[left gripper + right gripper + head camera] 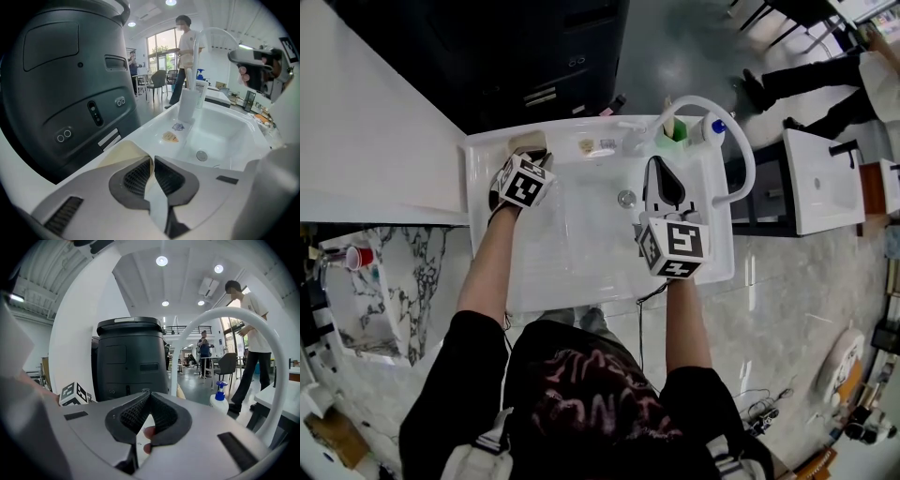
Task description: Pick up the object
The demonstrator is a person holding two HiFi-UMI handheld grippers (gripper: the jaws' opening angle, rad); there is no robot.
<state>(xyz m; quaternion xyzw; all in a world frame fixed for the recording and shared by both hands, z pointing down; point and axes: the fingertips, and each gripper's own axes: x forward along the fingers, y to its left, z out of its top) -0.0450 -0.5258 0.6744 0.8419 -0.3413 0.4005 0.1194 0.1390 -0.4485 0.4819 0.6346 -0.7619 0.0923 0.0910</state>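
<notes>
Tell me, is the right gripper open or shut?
Shut: the right gripper has its jaw tips touching, and no object is gripped between them.

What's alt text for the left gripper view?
Left gripper jaws pinch the edge of a beige pad on the rim of the white sink. A dark grey appliance looms left; the faucet stands beyond.
</notes>
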